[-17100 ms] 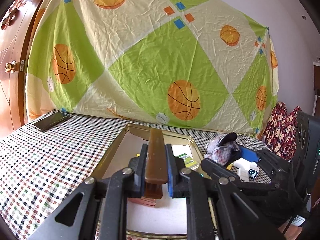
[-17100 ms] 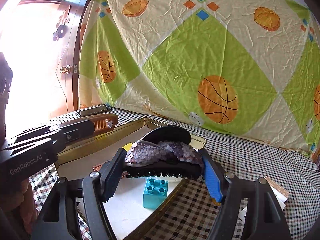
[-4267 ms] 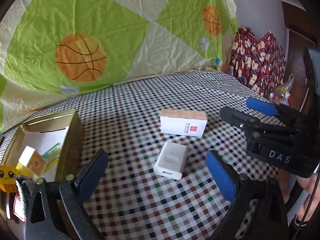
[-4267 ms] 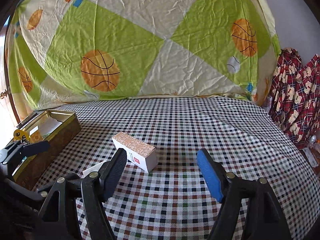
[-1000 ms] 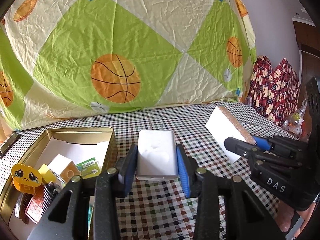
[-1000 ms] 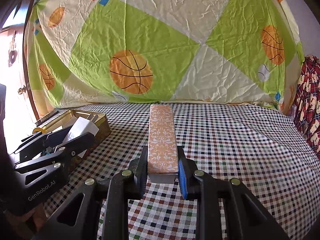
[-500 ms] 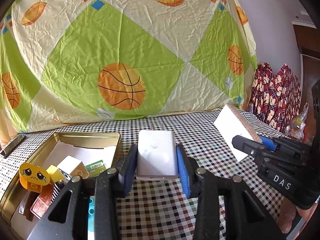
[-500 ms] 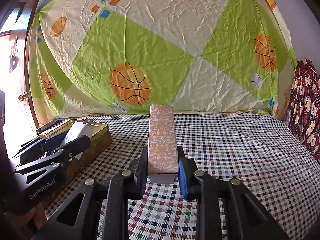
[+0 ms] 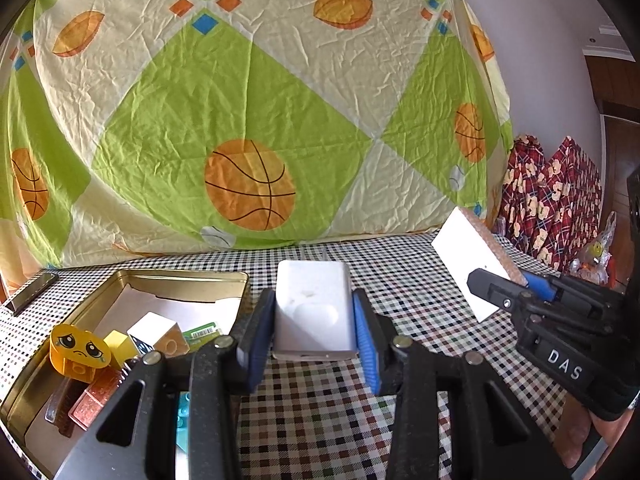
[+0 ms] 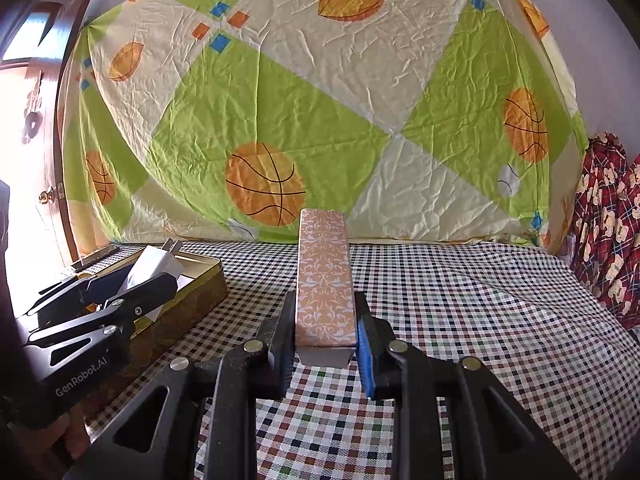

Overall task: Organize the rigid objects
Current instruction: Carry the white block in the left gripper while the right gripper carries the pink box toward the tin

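My left gripper [image 9: 314, 344] is shut on a white charger block [image 9: 314, 312], held above the checked cloth just right of the gold tin tray [image 9: 224, 280]. The same charger [image 10: 154, 264] shows in the right wrist view, over the tray's near corner [image 10: 200, 292]. My right gripper [image 10: 324, 340] is shut on a long box with an orange floral side [image 10: 325, 280], held above the cloth. That box [image 9: 474, 264] shows white in the left wrist view, right of the charger. The tray holds a yellow sad-face toy [image 9: 78, 350], a white cube [image 9: 158, 330] and several small blocks.
A dark phone [image 9: 30, 294] lies on the cloth at the far left, behind the tray. A basketball-print sheet [image 9: 248, 128] hangs behind the table. Red patterned fabric [image 9: 556, 200] is at the right. A wooden door [image 10: 44, 128] is at the left.
Both grippers, each still holding its object, have moved left toward the tray over the last second; more of the tray's contents shows in the left wrist view.
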The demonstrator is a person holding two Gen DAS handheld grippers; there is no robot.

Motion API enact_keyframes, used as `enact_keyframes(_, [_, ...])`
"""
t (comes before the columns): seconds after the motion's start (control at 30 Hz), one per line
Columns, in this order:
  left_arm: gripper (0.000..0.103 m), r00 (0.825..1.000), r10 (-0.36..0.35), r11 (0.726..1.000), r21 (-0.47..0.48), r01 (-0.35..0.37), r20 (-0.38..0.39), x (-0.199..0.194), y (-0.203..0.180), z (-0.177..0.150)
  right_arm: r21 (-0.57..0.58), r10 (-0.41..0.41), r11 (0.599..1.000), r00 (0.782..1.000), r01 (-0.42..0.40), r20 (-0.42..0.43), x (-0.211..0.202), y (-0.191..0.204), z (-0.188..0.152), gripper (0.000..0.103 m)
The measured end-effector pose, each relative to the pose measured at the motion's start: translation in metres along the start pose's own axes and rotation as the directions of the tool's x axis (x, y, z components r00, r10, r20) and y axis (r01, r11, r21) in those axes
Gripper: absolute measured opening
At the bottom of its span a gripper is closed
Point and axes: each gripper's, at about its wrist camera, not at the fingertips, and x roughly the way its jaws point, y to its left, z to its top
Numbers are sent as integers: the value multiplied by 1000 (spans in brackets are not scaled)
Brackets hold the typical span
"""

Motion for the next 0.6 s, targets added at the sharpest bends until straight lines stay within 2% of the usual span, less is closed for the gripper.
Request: enact_keyframes(0.6, [37,1000,-12,1000,1,12,21,-12,-1,-2,-6,19,1000,1000,-19,2,-5,5,0,28])
